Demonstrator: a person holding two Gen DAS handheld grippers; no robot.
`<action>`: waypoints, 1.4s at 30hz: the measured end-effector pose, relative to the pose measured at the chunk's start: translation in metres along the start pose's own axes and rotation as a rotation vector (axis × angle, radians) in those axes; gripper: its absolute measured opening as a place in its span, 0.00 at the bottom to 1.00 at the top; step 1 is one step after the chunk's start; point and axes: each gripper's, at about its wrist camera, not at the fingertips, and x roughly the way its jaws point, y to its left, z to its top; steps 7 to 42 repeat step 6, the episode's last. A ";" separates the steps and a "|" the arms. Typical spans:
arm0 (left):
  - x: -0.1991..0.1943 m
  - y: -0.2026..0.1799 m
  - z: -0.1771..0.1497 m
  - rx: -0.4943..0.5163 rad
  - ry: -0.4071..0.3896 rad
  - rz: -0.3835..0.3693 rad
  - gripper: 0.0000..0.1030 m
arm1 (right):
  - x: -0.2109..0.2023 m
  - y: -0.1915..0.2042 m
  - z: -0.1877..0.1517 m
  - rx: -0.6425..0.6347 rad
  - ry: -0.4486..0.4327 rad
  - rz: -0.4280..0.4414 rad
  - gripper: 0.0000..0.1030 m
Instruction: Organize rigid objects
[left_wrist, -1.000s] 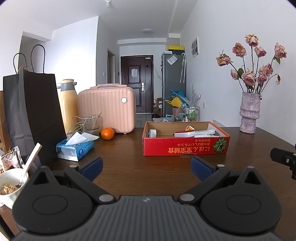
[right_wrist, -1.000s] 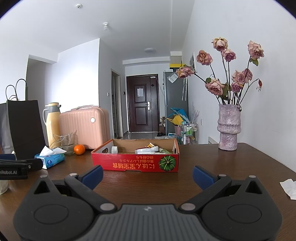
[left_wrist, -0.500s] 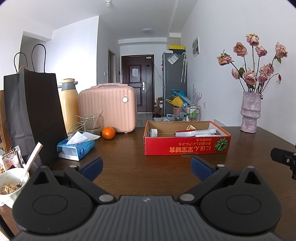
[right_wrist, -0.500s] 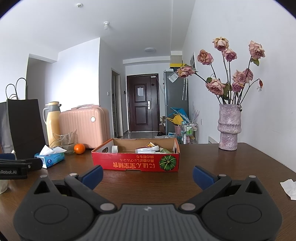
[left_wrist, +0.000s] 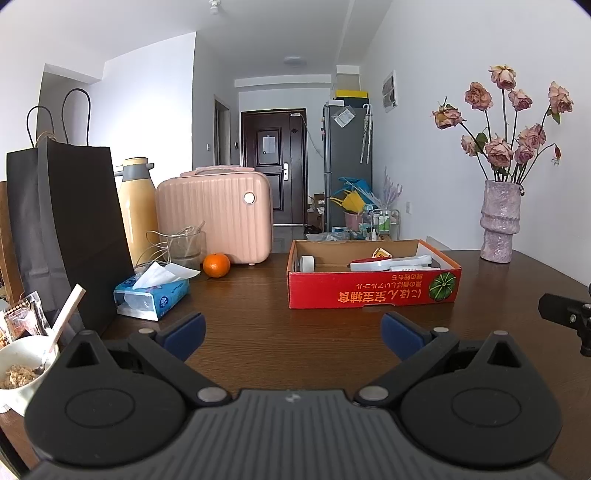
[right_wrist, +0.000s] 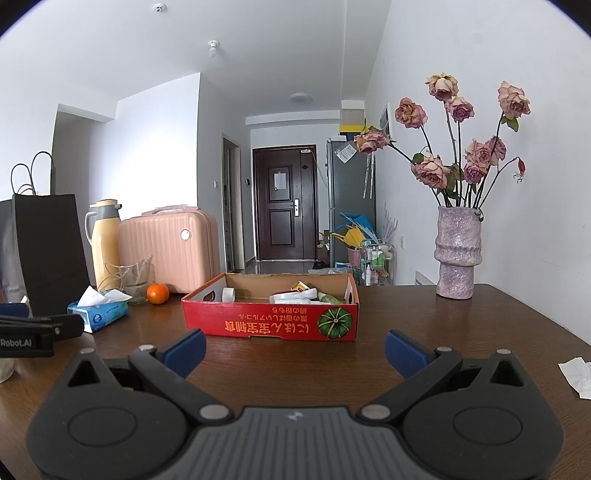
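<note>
both grippers, left (left_wrist: 291, 334) and right (right_wrist: 294, 350), gape empty over the table, and the red box (right_wrist: 271, 319) of items lies straight ahead, seemingly nearer the right, its long side crosswise.

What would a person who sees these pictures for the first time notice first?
The bright red cardboard box stands mid-table, holding a tape roll and other small items. At the far right, against the wall, a mauve vase carries dried pink roses. On the left, a pink suitcase stands behind an orange; both tongs are open, holding nothing.
</note>
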 end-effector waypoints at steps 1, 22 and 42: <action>0.000 0.000 0.000 0.000 0.001 0.001 1.00 | 0.000 0.000 0.000 0.000 0.000 0.000 1.00; 0.001 0.001 -0.001 -0.009 0.003 0.005 1.00 | 0.002 0.000 -0.001 -0.003 0.005 0.000 1.00; 0.001 0.001 -0.001 -0.009 0.003 0.005 1.00 | 0.002 0.000 -0.001 -0.003 0.005 0.000 1.00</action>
